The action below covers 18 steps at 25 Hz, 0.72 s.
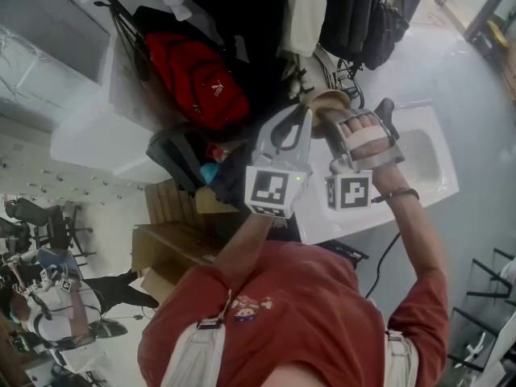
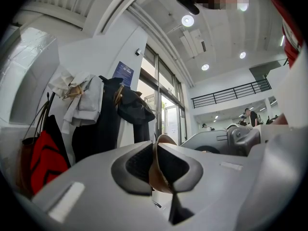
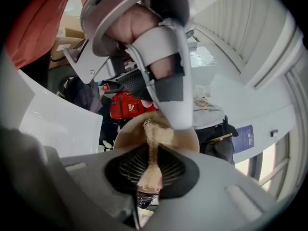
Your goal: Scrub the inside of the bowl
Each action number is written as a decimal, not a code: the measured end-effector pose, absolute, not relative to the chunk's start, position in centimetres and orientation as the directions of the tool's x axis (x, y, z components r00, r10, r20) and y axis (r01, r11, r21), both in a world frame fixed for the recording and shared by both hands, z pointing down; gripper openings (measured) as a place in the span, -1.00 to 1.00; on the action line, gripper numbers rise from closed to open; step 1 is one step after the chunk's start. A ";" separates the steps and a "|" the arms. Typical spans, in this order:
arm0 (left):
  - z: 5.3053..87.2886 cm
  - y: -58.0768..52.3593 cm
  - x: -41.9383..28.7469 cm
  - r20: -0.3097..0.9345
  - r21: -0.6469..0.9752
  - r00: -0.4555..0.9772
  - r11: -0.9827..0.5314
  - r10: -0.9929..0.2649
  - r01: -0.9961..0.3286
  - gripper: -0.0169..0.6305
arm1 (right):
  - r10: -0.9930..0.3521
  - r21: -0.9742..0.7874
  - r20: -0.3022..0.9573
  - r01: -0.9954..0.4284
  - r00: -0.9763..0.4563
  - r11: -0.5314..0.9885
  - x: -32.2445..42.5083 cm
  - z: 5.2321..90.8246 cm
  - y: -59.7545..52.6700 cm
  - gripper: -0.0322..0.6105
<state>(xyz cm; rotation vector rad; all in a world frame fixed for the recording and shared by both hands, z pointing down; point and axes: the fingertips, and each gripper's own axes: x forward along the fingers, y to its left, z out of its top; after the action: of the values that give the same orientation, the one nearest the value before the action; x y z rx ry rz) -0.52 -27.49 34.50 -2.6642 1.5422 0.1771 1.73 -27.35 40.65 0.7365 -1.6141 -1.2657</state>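
Beige and coarse, the scrubbing pad (image 3: 155, 134) is nearest in the right gripper view. It is clenched between the ribbed black fingers (image 3: 126, 166) of the right gripper (image 3: 151, 166), and its free end sticks out past the fingertips into the hollow of the tan bowl (image 3: 126, 134). The bowl sits just beyond those fingertips with its open side turned toward them. Whether the pad presses on the inner wall cannot be told. The left gripper (image 2: 158, 166) is grasping the bowl by its rim. The thin brown edge runs upright between its two dark pads, one pad on each face of the wall. From the right fingers' side, a pale finger of the left gripper comes down from above onto the bowl's upper rim. The person's hand (image 3: 132, 25) is strapped into the handle behind it. In the head view both grippers are held up close together, with the bowl off any tabletop at their tips. Farther beyond the fingers a red backpack (image 1: 197, 75) hangs, with dark coats (image 2: 113, 124) beside it.
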 end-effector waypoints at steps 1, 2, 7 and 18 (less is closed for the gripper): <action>34.5 -27.5 -0.4 -0.130 0.007 0.494 -0.499 -0.860 -0.867 -0.84 | -0.871 0.953 0.296 0.065 -0.393 0.294 1.8 40.5 -27.4 -0.75; 34.4 -27.5 -0.4 -0.131 0.006 0.494 -0.499 -0.859 -0.866 -0.84 | -0.871 0.953 0.294 0.049 -0.393 0.299 1.8 40.4 -27.4 -0.75; 34.2 -27.6 -0.2 -0.132 0.003 0.497 -0.501 -0.858 -0.865 -0.84 | -0.879 0.946 0.291 -0.025 -0.379 0.324 2.3 40.2 -27.8 -0.75; 34.2 -27.5 0.5 -0.135 -0.006 0.499 -0.503 -0.856 -0.865 -0.84 | -0.833 0.781 0.349 -0.357 -0.431 0.512 3.1 39.2 -28.1 -0.75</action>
<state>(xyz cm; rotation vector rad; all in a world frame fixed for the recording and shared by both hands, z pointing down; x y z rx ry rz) 0.46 -27.48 34.20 -2.6555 1.5272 0.1758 3.06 -28.14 39.21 0.9706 -2.0070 -0.8103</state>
